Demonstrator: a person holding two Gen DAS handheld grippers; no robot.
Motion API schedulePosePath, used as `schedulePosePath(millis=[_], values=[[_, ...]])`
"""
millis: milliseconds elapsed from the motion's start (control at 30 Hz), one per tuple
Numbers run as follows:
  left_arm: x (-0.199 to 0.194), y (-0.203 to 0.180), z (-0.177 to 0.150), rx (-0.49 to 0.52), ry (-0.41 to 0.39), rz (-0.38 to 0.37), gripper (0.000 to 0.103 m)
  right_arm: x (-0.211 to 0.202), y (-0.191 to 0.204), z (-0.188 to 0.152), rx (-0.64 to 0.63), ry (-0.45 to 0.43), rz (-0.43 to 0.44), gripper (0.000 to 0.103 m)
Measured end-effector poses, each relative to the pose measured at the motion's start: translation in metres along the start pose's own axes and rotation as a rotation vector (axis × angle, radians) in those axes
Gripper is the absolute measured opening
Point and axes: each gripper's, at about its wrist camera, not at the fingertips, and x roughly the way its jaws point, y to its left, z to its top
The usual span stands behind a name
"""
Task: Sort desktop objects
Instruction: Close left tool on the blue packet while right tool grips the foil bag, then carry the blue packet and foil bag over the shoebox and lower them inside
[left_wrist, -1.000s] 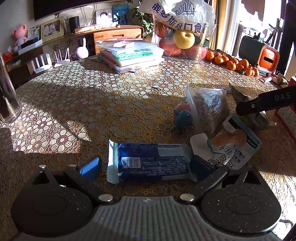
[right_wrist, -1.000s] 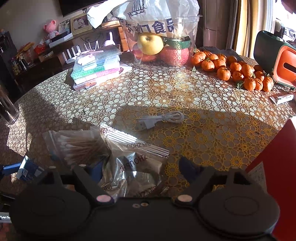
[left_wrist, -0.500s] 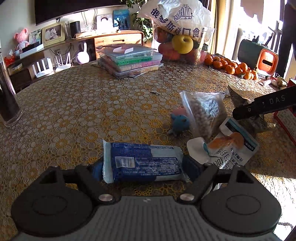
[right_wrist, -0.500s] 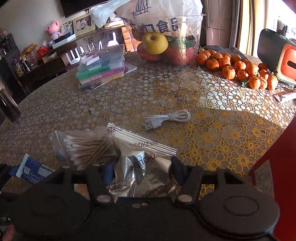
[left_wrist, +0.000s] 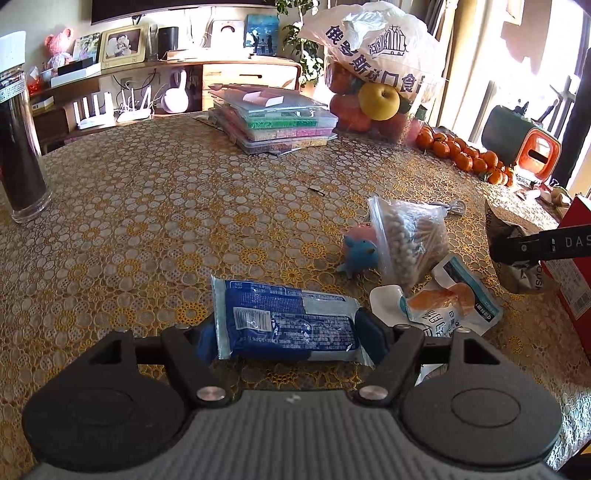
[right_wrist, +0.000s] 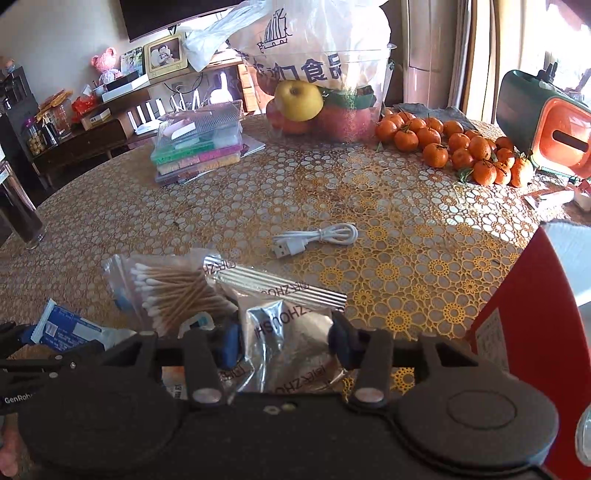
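Note:
A blue snack packet (left_wrist: 288, 317) lies crosswise between the pads of my left gripper (left_wrist: 288, 338). The jaws are closing and both pads press on the packet's ends. My right gripper (right_wrist: 286, 343) is also closing, its pads pressing the sides of a crumpled silver foil bag (right_wrist: 284, 325). In the left wrist view the foil bag (left_wrist: 517, 258) hangs at the right gripper's black finger. A zip bag of cotton swabs (right_wrist: 177, 291) lies just left of the foil bag. A blue toy pig (left_wrist: 360, 254) and a white pouch (left_wrist: 443, 306) lie between the two grippers.
A white USB cable (right_wrist: 317, 238) lies mid-table. A red box (right_wrist: 535, 332) stands close on the right. Farther back are stacked plastic cases (left_wrist: 280, 122), a bag of fruit (right_wrist: 314, 99), mandarins (right_wrist: 454, 147) and a green-orange box (right_wrist: 546, 125). A tall glass bottle (left_wrist: 18, 147) stands far left.
Both pairs of jaws have narrowed: the left from wide open onto the blue packet's ends, the right onto the foil bag. The right gripper has risen slightly with the bag.

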Motion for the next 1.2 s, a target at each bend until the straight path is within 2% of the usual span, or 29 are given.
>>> schedulePosePath(millis=[533,867,1200], values=[[-0.057,-0.022,0.007,-0.001,-0.039,-0.03,0.074,-0.065,0.009,-0.006,-0.007,-0.052,0.025,0.047],[-0.106,-0.054,0.008,0.03,-0.075,-0.08,0.074,-0.122,0.01,-0.022,-0.01,-0.09,0.04,0.047],[-0.138,-0.094,0.005,0.068,-0.077,-0.135,0.074,-0.164,-0.001,-0.042,0.001,-0.077,0.021,0.047]])
